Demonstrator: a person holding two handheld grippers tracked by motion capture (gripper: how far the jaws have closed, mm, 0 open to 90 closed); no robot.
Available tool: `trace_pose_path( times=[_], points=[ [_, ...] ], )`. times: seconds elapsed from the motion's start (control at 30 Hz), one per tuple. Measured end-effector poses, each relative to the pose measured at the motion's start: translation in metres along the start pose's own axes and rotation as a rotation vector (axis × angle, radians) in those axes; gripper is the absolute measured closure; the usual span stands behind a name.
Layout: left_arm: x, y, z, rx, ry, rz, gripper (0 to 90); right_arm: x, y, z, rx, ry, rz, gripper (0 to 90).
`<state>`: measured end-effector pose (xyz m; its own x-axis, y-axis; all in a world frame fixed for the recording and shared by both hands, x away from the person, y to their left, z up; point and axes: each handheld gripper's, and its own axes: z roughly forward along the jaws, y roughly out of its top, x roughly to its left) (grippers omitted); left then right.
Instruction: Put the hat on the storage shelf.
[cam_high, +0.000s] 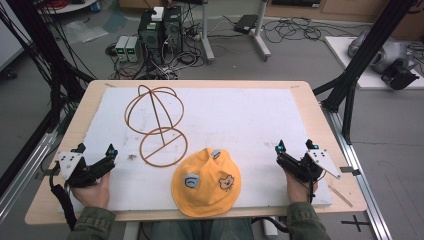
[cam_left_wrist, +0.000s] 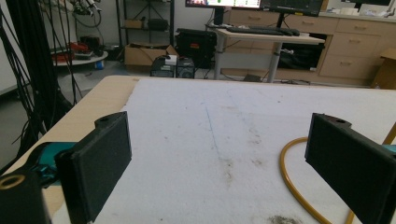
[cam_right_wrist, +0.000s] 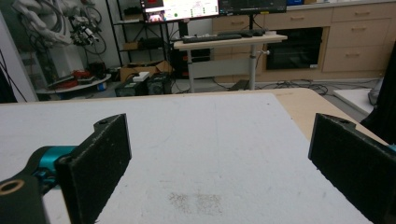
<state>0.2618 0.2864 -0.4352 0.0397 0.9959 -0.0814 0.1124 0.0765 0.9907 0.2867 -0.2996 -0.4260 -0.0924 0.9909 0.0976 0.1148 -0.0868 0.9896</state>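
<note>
A yellow bucket hat (cam_high: 206, 180) with small patches lies brim-down at the front middle of the white mat (cam_high: 240, 120). Behind it to the left stands a tan wire hat stand (cam_high: 155, 125), a dome frame on a ring base; part of that ring (cam_left_wrist: 292, 182) curves in the left gripper view. My left gripper (cam_high: 95, 148) rests open at the mat's front left, apart from the stand. My right gripper (cam_high: 296, 145) is open at the front right, to the right of the hat. Nothing sits between either pair of jaws (cam_left_wrist: 219, 163) (cam_right_wrist: 219, 158).
The wooden table (cam_high: 320, 115) shows as a border around the mat. A thin wooden stick (cam_high: 340, 194) lies near the front right corner. Beyond the far edge are computer boxes (cam_high: 160, 27), cables and desk legs on the floor. A black frame post (cam_high: 360, 55) stands at right.
</note>
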Motion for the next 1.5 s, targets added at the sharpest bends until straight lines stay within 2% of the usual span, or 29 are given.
trace_pose_path(
  times=[0.17, 0.23, 0.3, 0.37, 0.47, 0.5, 0.53, 0.6, 0.63, 0.67, 0.7, 0.73, 0.77, 0.8, 0.87, 0.9, 0.93, 1.0, 1.03, 1.1, 1.13, 1.17, 1.2, 1.23, 1.27, 1.3, 1.33, 1.4, 1.5],
  points=[
    [0.000, 0.000, 0.000, 0.002, -0.001, 0.002, 7.5, 0.003, 0.009, -0.002, -0.019, 0.013, 0.009, 5.4],
    [0.000, 0.000, 0.000, 0.002, -0.001, 0.001, 7.5, 0.005, 0.017, -0.006, -0.056, 0.017, -0.005, 5.4],
    [0.001, 0.000, 0.000, 0.003, -0.002, 0.002, 7.5, 0.006, 0.021, -0.007, -0.069, 0.021, -0.024, 5.4],
    [0.000, 0.000, 0.000, 0.001, -0.002, 0.002, 7.5, 0.007, 0.023, -0.008, -0.074, 0.025, -0.039, 5.4],
    [0.001, 0.000, 0.000, 0.005, -0.004, 0.002, 7.5, 0.008, 0.026, -0.008, -0.069, 0.055, -0.033, 5.4],
    [0.001, 0.000, 0.000, 0.008, -0.002, 0.005, 7.5, 0.008, 0.027, -0.008, -0.068, 0.084, -0.028, 5.4],
    [0.001, 0.000, 0.000, 0.008, -0.002, 0.004, 7.5, 0.010, 0.030, -0.008, -0.056, 0.132, -0.023, 5.4],
    [0.002, -0.001, 0.000, 0.007, -0.001, 0.002, 7.5, 0.010, 0.031, -0.008, -0.053, 0.147, -0.025, 5.4],
    [0.002, -0.001, 0.000, 0.006, -0.001, 0.001, 7.5, 0.013, 0.033, -0.008, -0.043, 0.198, -0.028, 5.4],
    [0.002, -0.001, 0.000, 0.006, -0.001, 0.001, 7.5, 0.013, 0.033, -0.008, -0.043, 0.198, -0.028, 5.4],
    [0.002, -0.001, 0.000, 0.004, 0.001, 0.001, 7.5, 0.016, 0.036, -0.009, -0.036, 0.248, -0.031, 5.4],
    [0.002, -0.001, 0.000, 0.004, 0.001, 0.001, 7.5, 0.018, 0.038, -0.010, -0.032, 0.277, -0.034, 5.4],
    [0.002, -0.001, 0.001, 0.002, 0.001, -0.003, 7.5, 0.018, 0.038, -0.010, -0.032, 0.277, -0.034, 5.4],
    [0.003, -0.001, 0.001, 0.003, 0.001, -0.003, 7.5, 0.023, 0.040, -0.010, -0.018, 0.357, -0.041, 5.4],
    [0.002, -0.001, 0.000, 0.002, 0.001, -0.004, 7.5, 0.028, 0.042, -0.010, -0.007, 0.412, -0.051, 5.4],
    [0.003, 0.000, 0.000, 0.003, -0.001, -0.004, 7.5, 0.028, 0.042, -0.010, -0.007, 0.412, -0.051, 5.4],
    [0.003, 0.000, 0.000, 0.003, 0.000, -0.002, 7.5, 0.038, 0.043, -0.010, 0.008, 0.474, -0.071, 5.4],
    [0.003, 0.000, 0.000, 0.005, -0.001, -0.005, 7.5, 0.044, 0.044, -0.010, 0.019, 0.511, -0.086, 5.4],
    [0.003, 0.000, 0.000, 0.006, 0.000, -0.002, 7.5, 0.044, 0.044, -0.010, 0.019, 0.511, -0.086, 5.4],
    [0.004, 0.000, 0.000, 0.005, -0.001, -0.005, 7.5, 0.054, 0.045, -0.010, 0.035, 0.563, -0.105, 5.4],
    [0.004, 0.000, 0.000, 0.004, -0.001, -0.005, 7.5, 0.063, 0.046, -0.010, 0.043, 0.624, -0.121, 5.4],
    [0.004, 0.000, 0.000, 0.007, 0.000, -0.006, 7.5, 0.063, 0.046, -0.010, 0.043, 0.624, -0.121, 5.4],
    [0.004, 0.000, 0.000, 0.006, 0.000, -0.008, 7.5, 0.070, 0.046, -0.010, 0.066, 0.691, -0.128, 5.4],
    [0.004, 0.000, 0.000, 0.005, -0.001, -0.008, 7.5, 0.070, 0.046, -0.010, 0.066, 0.691, -0.128, 5.4],
    [0.004, 0.000, 0.000, 0.005, 0.000, -0.008, 7.5, 0.072, 0.045, -0.010, 0.070, 0.715, -0.137, 5.4],
    [0.005, 0.000, 0.000, 0.005, -0.001, -0.008, 7.5, 0.074, 0.044, -0.010, 0.079, 0.745, -0.150, 5.4],
    [0.005, 0.000, 0.000, 0.004, 0.000, -0.010, 7.5, 0.078, 0.041, -0.009, 0.108, 0.796, -0.169, 5.4],
    [0.005, 0.000, 0.000, 0.005, 0.000, -0.009, 7.5, 0.079, 0.039, -0.009, 0.114, 0.807, -0.174, 5.4],
    [0.004, 0.000, 0.000, 0.005, 0.001, -0.009, 7.5, 0.085, 0.033, -0.007, 0.145, 0.866, -0.207, 5.4]
  ],
)
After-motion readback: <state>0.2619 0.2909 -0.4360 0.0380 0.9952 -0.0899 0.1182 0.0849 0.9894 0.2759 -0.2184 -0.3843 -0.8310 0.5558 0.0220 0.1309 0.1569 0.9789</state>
